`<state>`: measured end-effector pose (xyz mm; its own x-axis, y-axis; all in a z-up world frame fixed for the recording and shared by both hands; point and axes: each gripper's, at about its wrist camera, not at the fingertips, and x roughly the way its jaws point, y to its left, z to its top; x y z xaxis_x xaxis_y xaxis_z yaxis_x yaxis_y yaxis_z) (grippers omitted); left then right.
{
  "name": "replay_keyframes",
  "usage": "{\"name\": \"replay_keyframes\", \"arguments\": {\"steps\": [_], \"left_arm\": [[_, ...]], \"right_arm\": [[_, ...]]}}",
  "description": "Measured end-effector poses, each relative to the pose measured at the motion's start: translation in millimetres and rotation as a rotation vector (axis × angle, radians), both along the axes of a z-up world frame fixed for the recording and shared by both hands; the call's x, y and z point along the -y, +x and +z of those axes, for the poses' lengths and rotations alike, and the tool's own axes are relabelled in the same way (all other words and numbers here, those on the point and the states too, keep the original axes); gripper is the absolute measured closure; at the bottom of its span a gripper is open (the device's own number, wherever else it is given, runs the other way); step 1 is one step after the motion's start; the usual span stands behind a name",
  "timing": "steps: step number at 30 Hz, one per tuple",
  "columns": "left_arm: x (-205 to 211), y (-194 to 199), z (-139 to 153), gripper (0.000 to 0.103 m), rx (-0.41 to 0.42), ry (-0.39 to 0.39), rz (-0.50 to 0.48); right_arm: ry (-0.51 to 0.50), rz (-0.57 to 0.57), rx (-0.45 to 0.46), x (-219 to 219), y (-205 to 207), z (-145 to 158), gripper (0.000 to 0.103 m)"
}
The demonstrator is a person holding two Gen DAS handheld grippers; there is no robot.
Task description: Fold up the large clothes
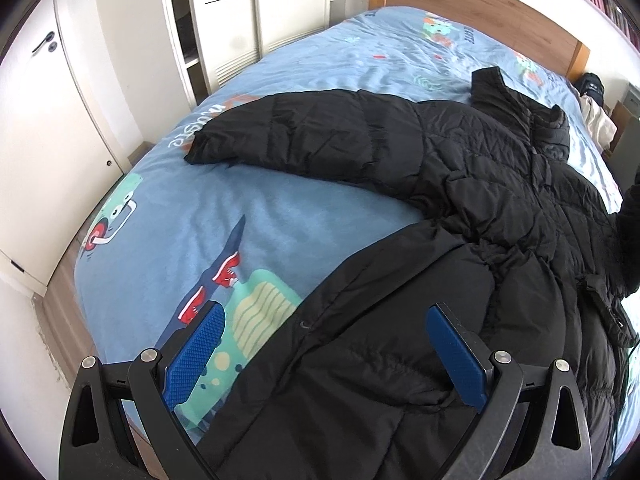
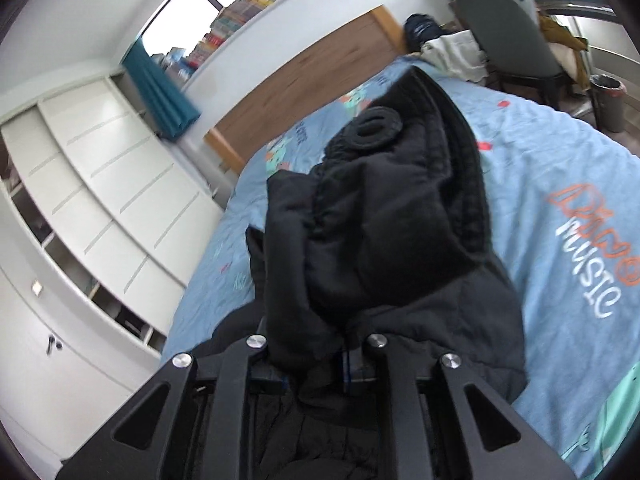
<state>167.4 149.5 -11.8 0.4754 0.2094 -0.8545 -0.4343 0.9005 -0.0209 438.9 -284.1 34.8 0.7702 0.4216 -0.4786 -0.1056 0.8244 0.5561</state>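
1. Readable writing: the blue duvet cover [image 2: 560, 168] carries "MUSIC" in white with orange letters above it, too warped to read; in the left wrist view the same print shows upside down beside the jacket sleeve. No brand is legible on the jacket; the round embossed patch [image 2: 374, 126] on the lifted fabric is too dark to read.
2. Surface: the bed is covered by that cartoon-print duvet cover [image 1: 280, 200], with a wooden headboard [image 1: 480, 4] at the far end.
3. Room: white wardrobe doors [image 1: 48, 128] to one side, a teal curtain [image 2: 160, 88], a shelf of books [image 2: 248, 4] above the headboard, a grey chair [image 2: 508, 28] and a bin [image 2: 608, 100] past the bed's far corner.
4. Task item: the black puffer jacket [image 1: 460, 184] lies spread on the bed, front up, one sleeve stretched out toward the wardrobe side, collar toward the headboard.
5. Your left gripper [image 1: 324, 360] has its blue pads [image 1: 460, 360] spread wide, gripping nothing; the jacket's lower edge lies under and between them, with one pad over the duvet cover and the other over the jacket.
6. Your right gripper [image 2: 316, 354] is clenched on a bunch of the black puffer jacket [image 2: 380, 240], which bulges up ahead of the jaws, raised off the bed.
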Motion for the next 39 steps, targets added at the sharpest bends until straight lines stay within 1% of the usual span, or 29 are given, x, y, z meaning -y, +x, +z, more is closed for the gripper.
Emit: {"name": "replay_keyframes", "arguments": {"steps": [8,12,14,15,20,21,22,23,25,26,29,34,37,39], "left_arm": [[-10,-4,-8,0.004,-0.012,-0.021,0.014],[-11,-4,-8,0.004,-0.013,-0.009,0.015],[-13,-4,-8,0.004,-0.016,-0.010,0.021],[-14,-4,-8,0.004,-0.018,-0.012,0.024],[-15,-4,-7,0.004,-0.020,-0.009,0.030],[-15,-4,-6,0.004,-0.019,-0.009,0.030],[-14,-4,-6,0.004,-0.018,-0.009,0.030],[-12,-4,-5,0.004,-0.018,-0.009,0.027],[-9,-2,-4,0.004,-0.019,-0.008,0.018],[-7,-2,-3,0.004,-0.019,-0.008,0.013],[0,-1,1,0.004,-0.012,-0.004,-0.002],[17,11,7,0.004,-0.003,0.021,-0.037],[34,26,7,0.004,-0.007,0.025,-0.065],[48,38,8,0.004,-0.006,0.018,-0.096]], "right_arm": [[-0.147,0.138,-0.082,-75,-2,-36,0.087],[-0.210,0.193,-0.125,-106,-7,-56,0.087],[-0.240,0.216,-0.149,-117,-10,-67,0.087],[-0.253,0.232,-0.165,-123,-11,-73,0.084],[-0.304,0.258,-0.235,-139,-12,-103,0.083],[-0.310,0.265,-0.247,-140,-9,-106,0.079],[-0.317,0.276,-0.257,-142,-9,-108,0.073],[-0.323,0.288,-0.257,-145,-10,-109,0.068],[-0.331,0.323,-0.252,-153,-10,-105,0.047],[-0.338,0.339,-0.250,-156,-11,-106,0.044],[-0.363,0.369,-0.241,-166,-16,-103,0.042],[-0.351,0.427,-0.212,-170,-30,-90,0.041],[-0.350,0.469,-0.186,-164,-41,-78,0.041],[-0.359,0.470,-0.157,-155,-48,-68,0.041]]}}
